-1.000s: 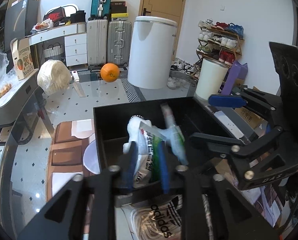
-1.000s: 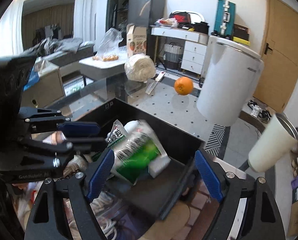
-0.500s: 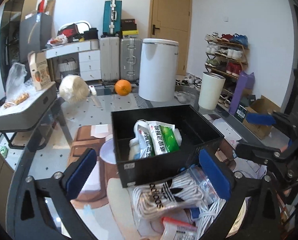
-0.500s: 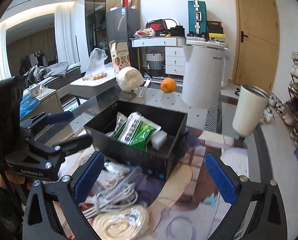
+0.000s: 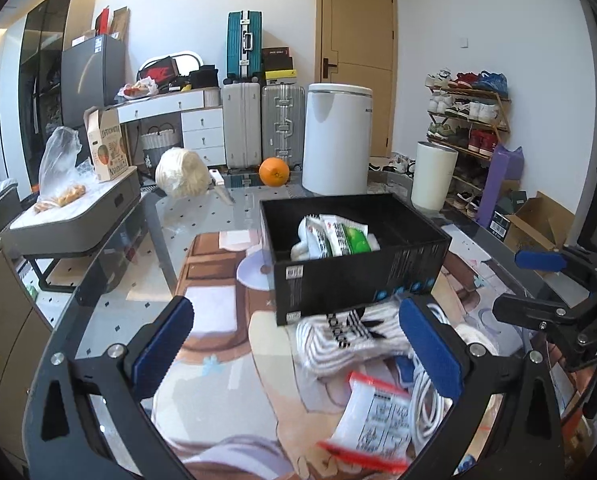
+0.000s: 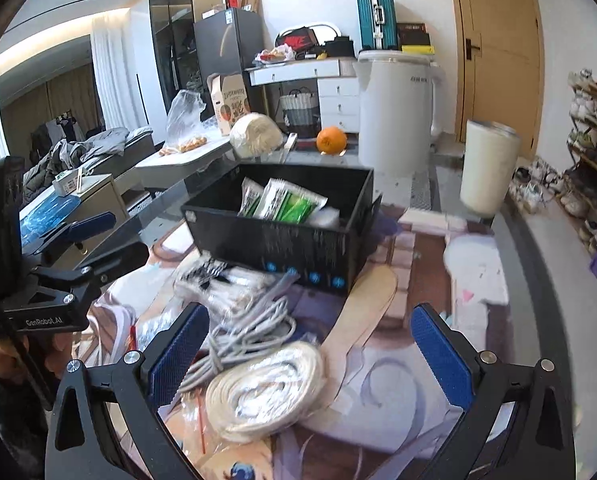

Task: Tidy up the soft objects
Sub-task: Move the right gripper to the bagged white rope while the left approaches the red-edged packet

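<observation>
A black box [image 5: 358, 280] [image 6: 282, 240] stands on the printed table mat, holding green-and-white packets [image 5: 334, 236] [image 6: 286, 202]. In front of it lie a bagged pair of striped socks [image 5: 346, 340] [image 6: 214, 280], a red-edged white packet [image 5: 374, 428], a tangle of white cable [image 6: 250, 324] and a bagged coil of white cord [image 6: 266, 392]. My left gripper [image 5: 298, 352] stands open and empty over the mat, short of the box. My right gripper [image 6: 310, 356] is open too, empty, hovering above the cord coil.
Behind the box sit an orange [image 5: 273, 172], a white cloth bundle [image 5: 180, 178], a knife [image 5: 222, 190], a large white bin [image 5: 336, 140] and a white tumbler [image 6: 488, 168]. A grey case [image 5: 74, 216] with a plastic bag stands left. A shoe rack [image 5: 466, 120] lines the right wall.
Both grippers opened wide, let go of the packets in the box, and pulled back toward me. The packets now lie in the box and the pile in front has come into view.
</observation>
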Tool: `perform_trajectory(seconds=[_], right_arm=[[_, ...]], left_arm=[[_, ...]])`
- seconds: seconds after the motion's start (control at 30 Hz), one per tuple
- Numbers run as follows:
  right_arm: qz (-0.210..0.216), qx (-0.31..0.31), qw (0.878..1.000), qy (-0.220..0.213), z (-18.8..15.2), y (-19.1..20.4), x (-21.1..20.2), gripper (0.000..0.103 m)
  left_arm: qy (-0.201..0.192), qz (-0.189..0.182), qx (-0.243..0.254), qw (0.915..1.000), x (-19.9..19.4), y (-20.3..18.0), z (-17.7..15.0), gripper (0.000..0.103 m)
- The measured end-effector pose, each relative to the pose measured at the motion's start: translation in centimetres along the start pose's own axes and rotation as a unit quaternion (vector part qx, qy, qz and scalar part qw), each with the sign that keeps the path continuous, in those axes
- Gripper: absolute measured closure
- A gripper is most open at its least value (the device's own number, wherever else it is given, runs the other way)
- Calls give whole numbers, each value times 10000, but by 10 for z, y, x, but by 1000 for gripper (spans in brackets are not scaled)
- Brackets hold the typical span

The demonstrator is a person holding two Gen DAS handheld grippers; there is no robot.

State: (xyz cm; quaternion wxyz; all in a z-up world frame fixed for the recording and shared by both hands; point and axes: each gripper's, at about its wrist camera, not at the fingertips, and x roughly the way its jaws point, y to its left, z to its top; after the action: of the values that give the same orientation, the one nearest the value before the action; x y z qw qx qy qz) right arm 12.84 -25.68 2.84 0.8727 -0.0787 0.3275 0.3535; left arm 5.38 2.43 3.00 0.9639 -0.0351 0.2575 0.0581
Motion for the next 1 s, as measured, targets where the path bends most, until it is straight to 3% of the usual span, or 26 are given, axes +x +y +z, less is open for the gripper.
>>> perform_trajectory(seconds=[0.4,0.67,1.0], right_arm=[[-83,-182,9984,525,-33,8,7,1],[-60,-167,9968,780,-41,8,15,1],[-322,-348,9937,1012,-47,3,22,1]], left_arm=[[230,29,100,9997,0,-1,-23,0],[320,29,217,9992,1,-4,-31,0],[412,24,284,9987,4,-7,-34,0]])
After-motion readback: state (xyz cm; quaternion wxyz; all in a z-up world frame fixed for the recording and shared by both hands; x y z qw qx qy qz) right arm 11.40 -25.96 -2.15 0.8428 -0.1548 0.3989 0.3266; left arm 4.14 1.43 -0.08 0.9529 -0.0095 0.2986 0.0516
